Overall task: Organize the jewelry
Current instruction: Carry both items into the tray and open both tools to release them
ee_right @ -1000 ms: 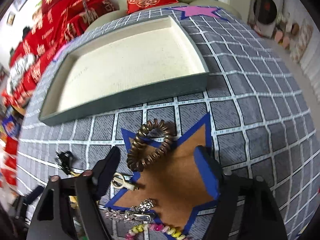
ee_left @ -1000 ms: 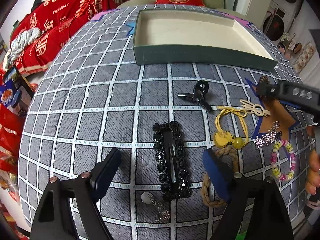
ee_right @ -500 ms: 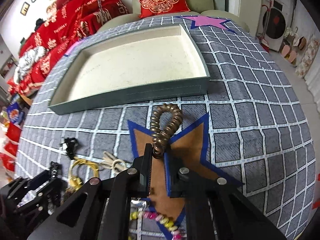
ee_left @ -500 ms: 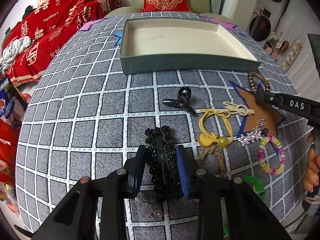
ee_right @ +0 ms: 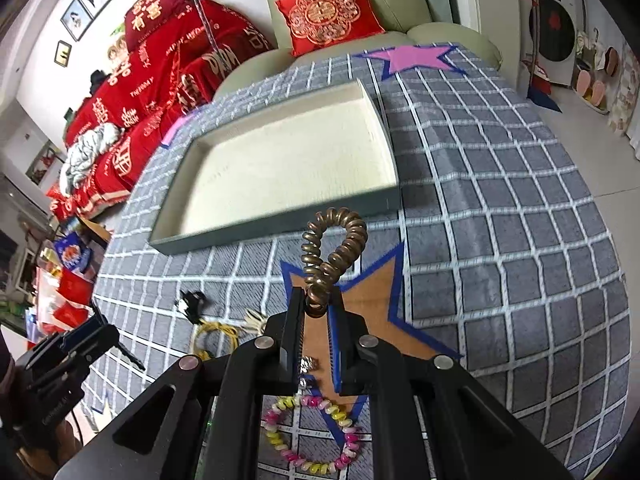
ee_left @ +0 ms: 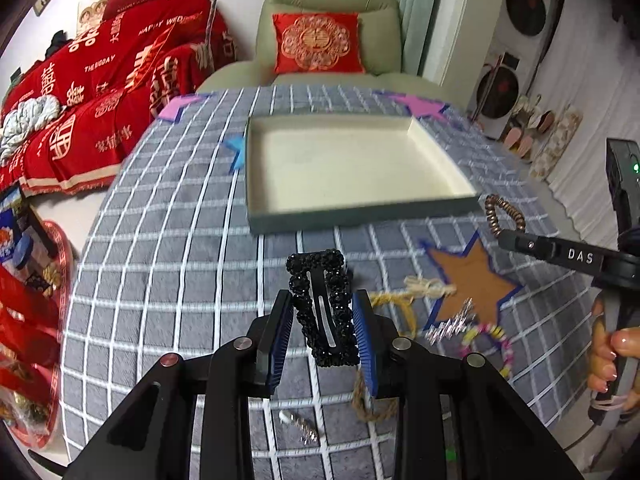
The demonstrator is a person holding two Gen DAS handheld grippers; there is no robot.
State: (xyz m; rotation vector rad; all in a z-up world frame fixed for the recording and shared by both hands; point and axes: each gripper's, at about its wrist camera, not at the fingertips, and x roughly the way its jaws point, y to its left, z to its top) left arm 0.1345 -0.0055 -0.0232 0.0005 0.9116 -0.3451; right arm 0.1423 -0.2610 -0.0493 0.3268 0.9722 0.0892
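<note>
My left gripper (ee_left: 323, 322) is shut on a black beaded hair clip (ee_left: 324, 307), lifted off the grey checked tablecloth (ee_left: 160, 280). My right gripper (ee_right: 317, 312) is shut on a bronze spiral hair tie (ee_right: 334, 248), which sticks up above the brown star patch (ee_right: 372, 300); it also shows at the right of the left wrist view, where the spiral hair tie (ee_left: 504, 214) hangs from the right gripper. The empty green tray with a cream inside (ee_left: 352, 216) (ee_right: 280, 224) lies beyond both grippers.
On the cloth lie a yellow cord tie (ee_left: 396, 304), a braided rope ring (ee_left: 364, 404), a silver star clip (ee_left: 452, 324), a pink-and-yellow spiral bracelet (ee_right: 316, 436), a small black claw clip (ee_right: 192, 304) and a small silver earring (ee_left: 300, 426). A green armchair (ee_left: 332, 32) stands behind the table.
Both grippers closed from open: the left on the black beaded clip, the right on the bronze spiral tie. Both then rose off the cloth with their items.
</note>
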